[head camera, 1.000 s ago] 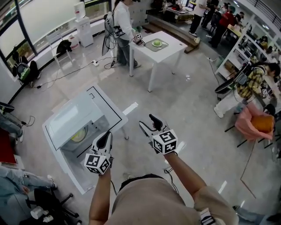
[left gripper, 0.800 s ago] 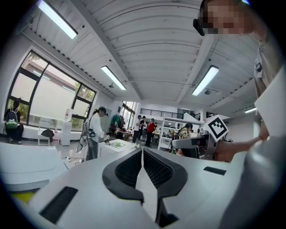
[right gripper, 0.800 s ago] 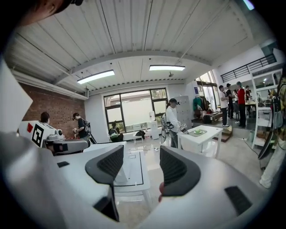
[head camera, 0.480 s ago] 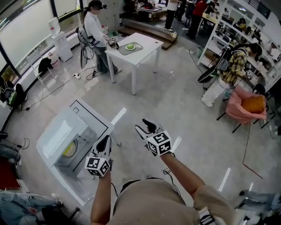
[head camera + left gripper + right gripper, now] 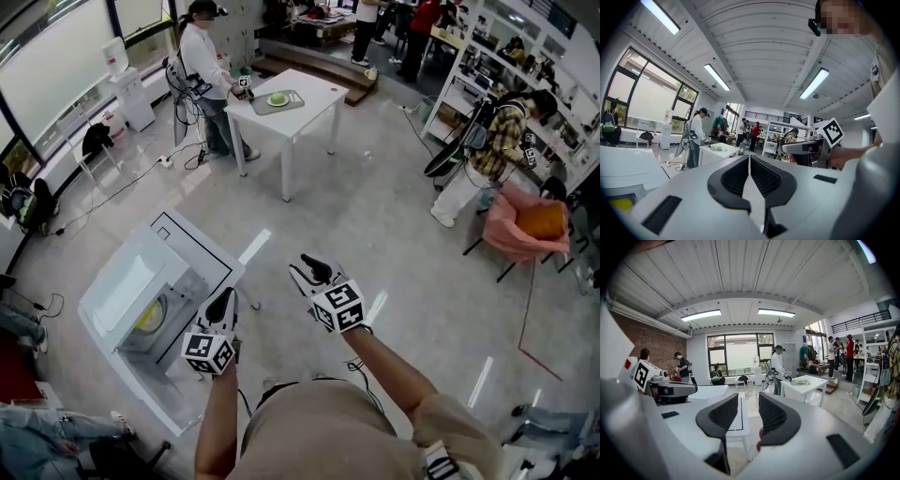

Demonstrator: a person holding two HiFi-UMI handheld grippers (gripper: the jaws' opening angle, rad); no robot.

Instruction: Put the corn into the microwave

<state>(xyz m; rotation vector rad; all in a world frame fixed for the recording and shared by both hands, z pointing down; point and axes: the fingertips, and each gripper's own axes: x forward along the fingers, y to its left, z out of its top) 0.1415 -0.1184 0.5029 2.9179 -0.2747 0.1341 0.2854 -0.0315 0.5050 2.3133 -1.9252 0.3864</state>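
Observation:
A white microwave (image 5: 131,286) stands on a low white table (image 5: 202,239) at the left, its front toward me. Something yellow (image 5: 150,321) shows in its open cavity; I cannot tell whether it is the corn. The same yellow patch (image 5: 621,202) appears low left in the left gripper view. My left gripper (image 5: 222,305) hangs just right of the microwave's front, its jaws shut with nothing in them (image 5: 750,159). Over the bare floor to the right, my right gripper (image 5: 309,272) is closing, with a gap and nothing between its jaws (image 5: 747,411).
A second white table (image 5: 309,94) with a green thing on a tray (image 5: 278,98) stands far ahead, with a person (image 5: 202,56) beside it. More people, shelves and a pink chair (image 5: 525,234) are at the right. Grey floor lies between.
The head view has swung, so the far table and microwave sit further left. Both grippers shifted a little across the floor. The right gripper's jaws stand narrower than before.

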